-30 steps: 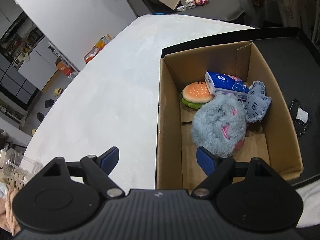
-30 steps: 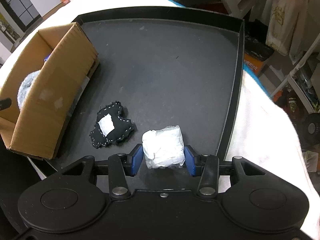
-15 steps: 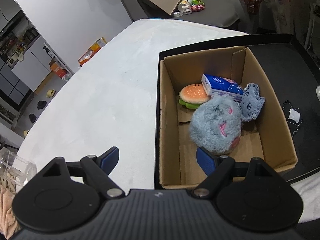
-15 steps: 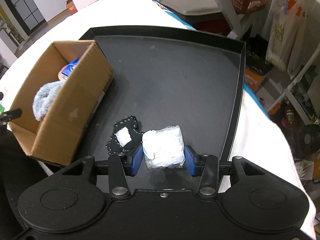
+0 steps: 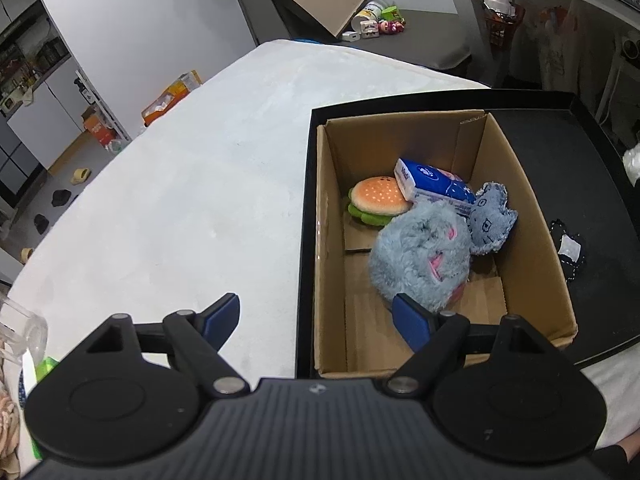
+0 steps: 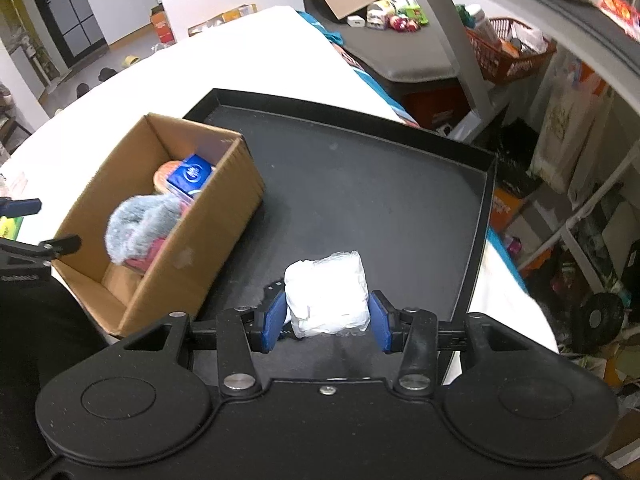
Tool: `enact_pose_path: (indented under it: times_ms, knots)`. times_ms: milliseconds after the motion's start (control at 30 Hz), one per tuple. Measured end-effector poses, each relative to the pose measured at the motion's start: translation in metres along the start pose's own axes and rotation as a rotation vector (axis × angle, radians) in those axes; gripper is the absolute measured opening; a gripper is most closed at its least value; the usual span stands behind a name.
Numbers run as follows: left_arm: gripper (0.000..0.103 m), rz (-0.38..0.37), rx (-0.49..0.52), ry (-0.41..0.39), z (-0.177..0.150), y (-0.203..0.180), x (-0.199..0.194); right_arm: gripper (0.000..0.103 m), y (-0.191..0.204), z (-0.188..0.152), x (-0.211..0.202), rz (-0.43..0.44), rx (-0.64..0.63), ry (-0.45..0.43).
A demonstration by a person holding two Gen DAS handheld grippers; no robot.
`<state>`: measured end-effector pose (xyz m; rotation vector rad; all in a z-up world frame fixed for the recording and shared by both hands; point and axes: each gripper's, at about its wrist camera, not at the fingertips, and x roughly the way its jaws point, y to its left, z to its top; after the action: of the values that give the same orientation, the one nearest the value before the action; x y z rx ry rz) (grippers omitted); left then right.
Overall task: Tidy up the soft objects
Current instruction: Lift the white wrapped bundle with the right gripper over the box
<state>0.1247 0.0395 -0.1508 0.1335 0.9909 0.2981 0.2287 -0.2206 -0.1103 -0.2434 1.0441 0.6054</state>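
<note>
Above the black tray (image 6: 400, 168), the right hand-held gripper (image 6: 326, 322) has come up with the white wrapped bundle (image 6: 326, 294) clenched between its blue pads; a second ago that bundle sat low, almost on the tray floor, beside the black fabric piece (image 5: 568, 248). Now the tray looks farther below it, and the cardboard box (image 6: 208, 248) lies off to its left with the opening in full view. I take that to mean the pick is done and the carry to the box comes next.

The left hand-held gripper (image 5: 316, 322) has hardly shifted. It hangs released, jaws wide and nothing between them, over the box's near left corner where the white counter (image 5: 180, 200) meets the tray.

Inside the box are the fluffy blue plush (image 5: 420, 256), the burger toy (image 5: 376, 200), the blue tissue pack (image 5: 432, 182) and the small denim cat (image 5: 490, 218). The black fabric piece remains out on the tray, just beside the box's right wall, so at least two items are left to put away.
</note>
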Motion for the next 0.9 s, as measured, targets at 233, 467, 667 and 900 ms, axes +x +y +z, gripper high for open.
enact_pose_path:
  times_ms: [233,467,667,900]
  knots:
    - [0.081,-0.031,-0.016,-0.006,-0.003,0.004,0.004,0.044,0.018,0.011,-0.011,0.004,-0.044,-0.020]
    - [0.079,-0.051,-0.022,-0.022,-0.008,0.006,0.006,0.044,0.041,0.020,-0.015,0.028,-0.089,-0.037]
    - [0.071,-0.071,-0.030,-0.030,-0.010,0.008,0.008,0.044,0.061,0.028,-0.018,0.037,-0.128,-0.041]
    - [0.061,-0.091,-0.045,-0.032,-0.013,0.011,0.010,0.044,0.085,0.039,-0.023,0.052,-0.174,-0.052]
